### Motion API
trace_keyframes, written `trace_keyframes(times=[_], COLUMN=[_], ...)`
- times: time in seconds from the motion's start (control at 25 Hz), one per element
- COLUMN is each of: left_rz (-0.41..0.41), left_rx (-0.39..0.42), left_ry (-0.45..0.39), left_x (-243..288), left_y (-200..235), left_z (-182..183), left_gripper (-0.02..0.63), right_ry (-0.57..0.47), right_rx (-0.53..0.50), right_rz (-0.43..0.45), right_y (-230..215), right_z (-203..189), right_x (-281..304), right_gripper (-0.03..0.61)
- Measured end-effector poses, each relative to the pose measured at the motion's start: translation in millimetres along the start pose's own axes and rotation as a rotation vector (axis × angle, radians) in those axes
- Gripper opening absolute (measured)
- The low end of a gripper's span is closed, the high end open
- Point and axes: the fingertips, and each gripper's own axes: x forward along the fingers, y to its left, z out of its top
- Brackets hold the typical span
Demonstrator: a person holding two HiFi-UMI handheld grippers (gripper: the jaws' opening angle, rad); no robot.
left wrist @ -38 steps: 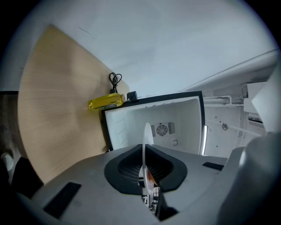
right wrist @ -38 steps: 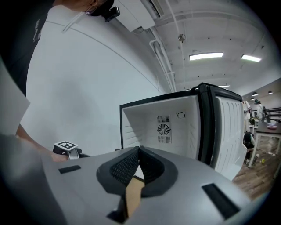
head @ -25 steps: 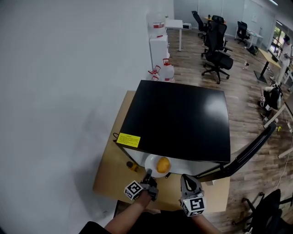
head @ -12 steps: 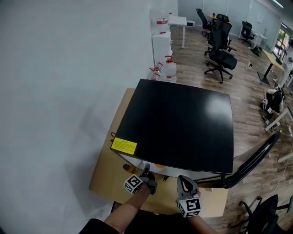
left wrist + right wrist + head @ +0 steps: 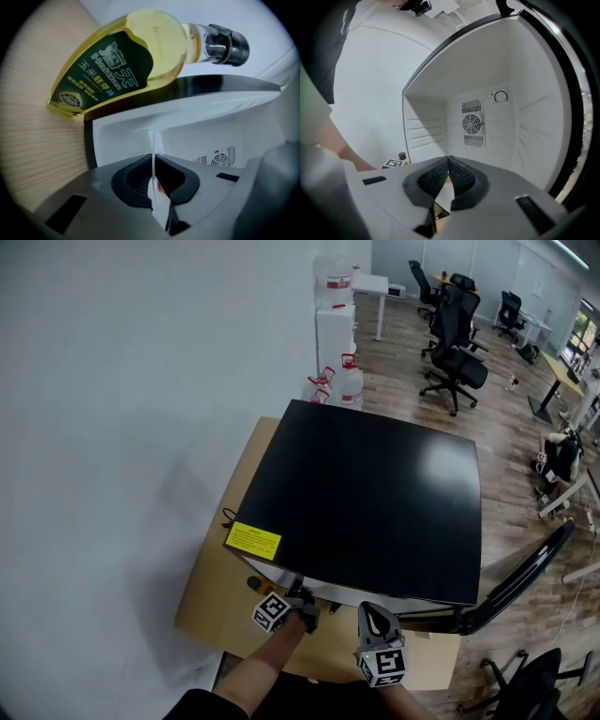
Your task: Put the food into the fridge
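While within fridge [image 5: 366, 493], plate [image 5: 159, 207] (between jaws)

oil bottle [image 5: 122, 51] on wooden table [image 5: 211, 596]; office chairs [image 5: 455, 367], water jugs [image 5: 349, 382] beyond

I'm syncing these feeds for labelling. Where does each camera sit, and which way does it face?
Head view: on the person's head, steeply down onto the black fridge; a forearm, left gripper, right gripper show.
Left gripper view: on that gripper, facing into the fridge past an oil bottle; jaws pinch a white plate rim.
Right gripper view: on that gripper, facing the fridge's back wall; jaws shut on the plate.
Shared: both gripper views show the rear fan.
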Motion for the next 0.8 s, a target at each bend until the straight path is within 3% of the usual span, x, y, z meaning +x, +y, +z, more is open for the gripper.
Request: trace_keyframes(times=[0.52,0.8], left_rz=[0.096,0.160], left_rx=[-0.030,0.019], left_ry=[0.015,0.008], left_x=[5,0], left_y=[18,22], left_z=[-1,-2], left_gripper=[0.023,0.023], right_ry=[0.013,0.014], right_rx=[0.003,0.021], right_rz=[0.005,-0.005], right_y=[8,12], right_z=[-1,-5], right_x=[5,4], right_gripper=[0.060,0.060])
